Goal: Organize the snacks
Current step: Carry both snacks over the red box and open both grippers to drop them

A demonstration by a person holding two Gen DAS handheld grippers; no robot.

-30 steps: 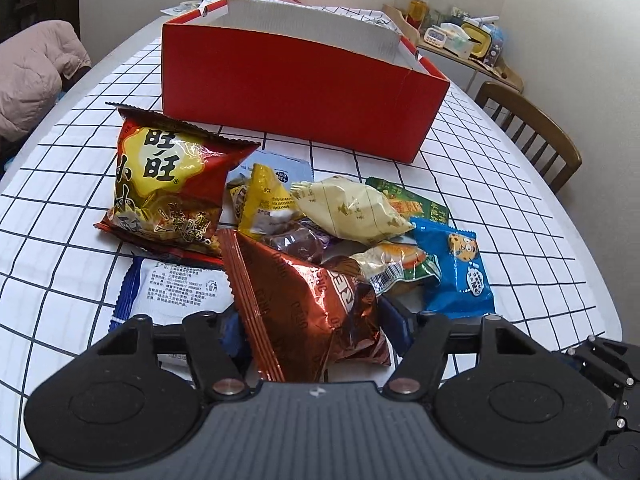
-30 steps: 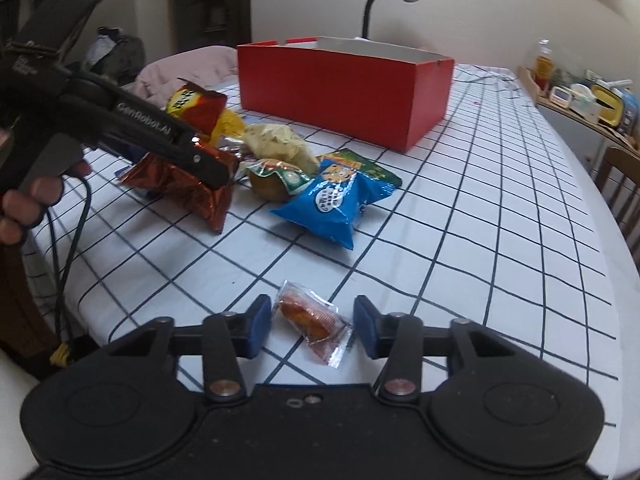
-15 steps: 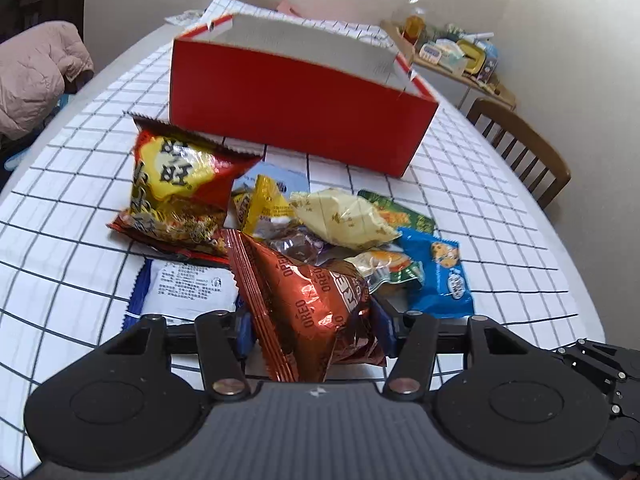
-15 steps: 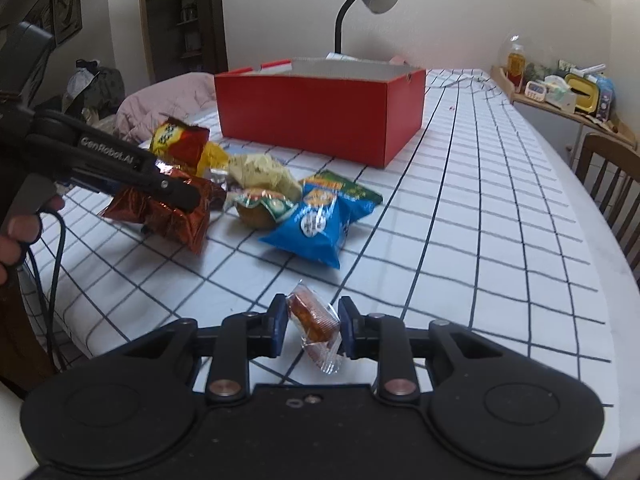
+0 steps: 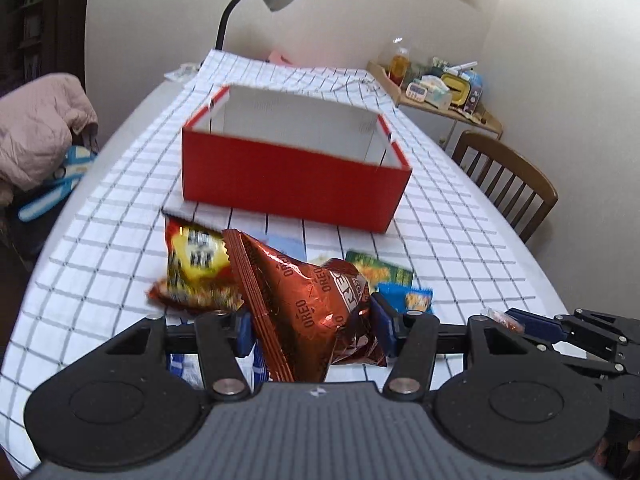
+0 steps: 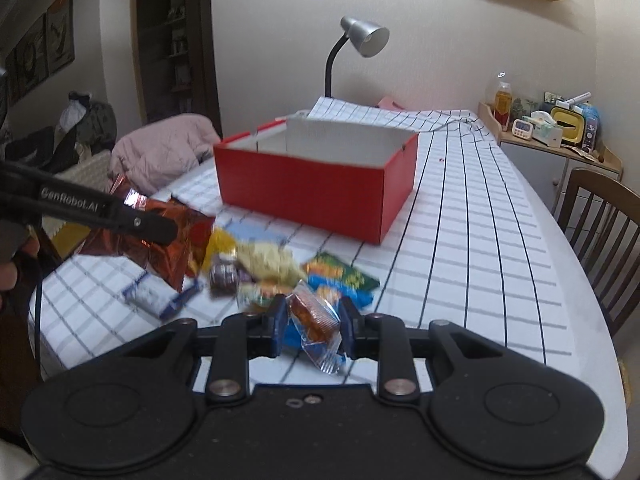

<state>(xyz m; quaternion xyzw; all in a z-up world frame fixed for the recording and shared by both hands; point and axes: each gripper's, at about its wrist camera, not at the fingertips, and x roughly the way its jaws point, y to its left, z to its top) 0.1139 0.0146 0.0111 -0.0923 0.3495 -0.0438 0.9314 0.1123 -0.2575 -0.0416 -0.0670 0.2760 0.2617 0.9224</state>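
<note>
My left gripper (image 5: 312,330) is shut on a copper-brown Oreo bag (image 5: 304,300), held up off the table. In the right wrist view that same bag (image 6: 160,240) hangs at the left. My right gripper (image 6: 313,326) is shut on a small clear-wrapped orange snack (image 6: 314,322), also lifted. The open red box (image 5: 296,176) with a white inside stands on the checked tablecloth beyond the snack pile; it is the red box (image 6: 316,188) in the right wrist view. On the table lie a red-and-yellow bag (image 5: 192,272), a green packet (image 5: 380,272) and a blue packet (image 5: 412,298).
A silver desk lamp (image 6: 360,40) stands behind the box. A wooden chair (image 5: 508,180) sits at the table's right edge, with a cluttered side shelf (image 6: 556,124) behind it. A pink padded coat (image 5: 40,128) lies at the left. The person's hand (image 6: 8,264) holds the left gripper.
Both grippers closed on their snacks and rose from the table: the left with the Oreo bag, the right with the small wrapped snack. The box's inside has come into view.
</note>
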